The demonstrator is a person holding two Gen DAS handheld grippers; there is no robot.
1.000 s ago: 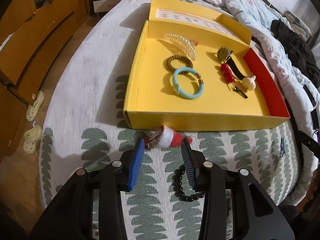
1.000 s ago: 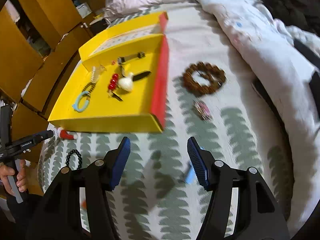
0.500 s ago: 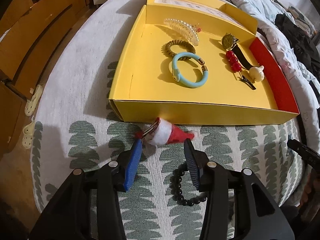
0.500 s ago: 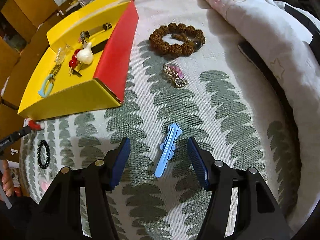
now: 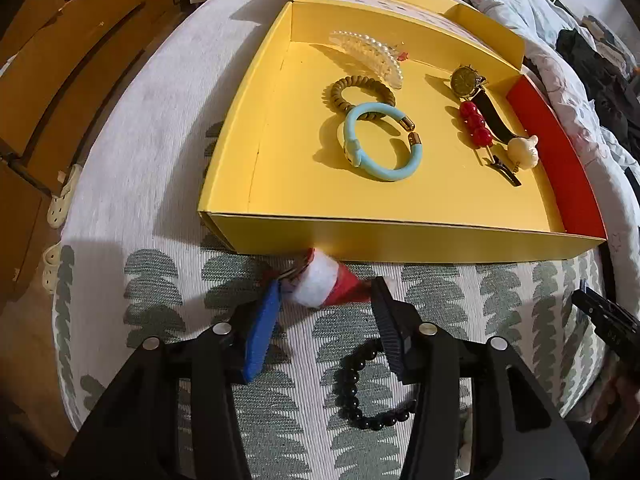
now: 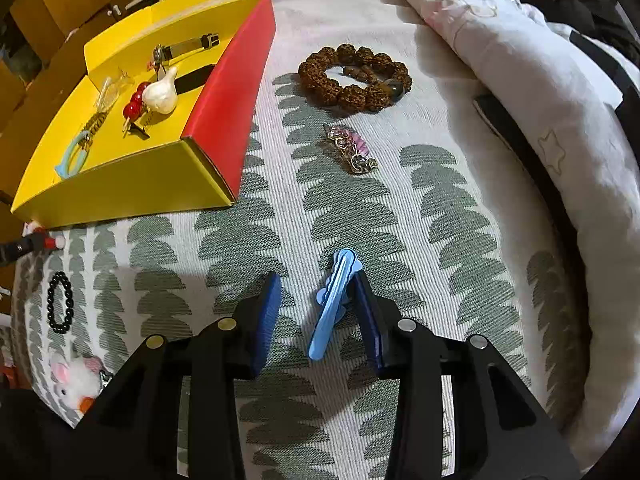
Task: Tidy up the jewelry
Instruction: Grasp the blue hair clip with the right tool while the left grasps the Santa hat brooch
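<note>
A yellow box (image 5: 400,236) holds a blue bangle (image 5: 380,142), a brown hair tie, a pearl clip, a watch and red-bead and white hairpins. A red-and-white Santa-hat clip (image 5: 320,282) lies against the box's front wall; my left gripper (image 5: 324,296) is open around it, fingertips on either side. A black bead bracelet (image 5: 360,384) lies under that gripper. My right gripper (image 6: 316,292) is open around a blue hair clip (image 6: 332,300), which touches the right finger. A brown bead bracelet (image 6: 356,76) and a pink brooch (image 6: 352,148) lie beyond.
The box (image 6: 132,184) sits left in the right wrist view, red flap (image 6: 228,92) toward me. A white plush charm (image 6: 76,376) lies at the lower left. A rumpled quilt (image 6: 520,60) bounds the right. Wooden drawers (image 5: 60,80) and slippers lie off the bed's left.
Both grippers have moved forward and down. The left now straddles the Santa-hat clip. The right now straddles the blue hair clip, with its jaws narrower.
</note>
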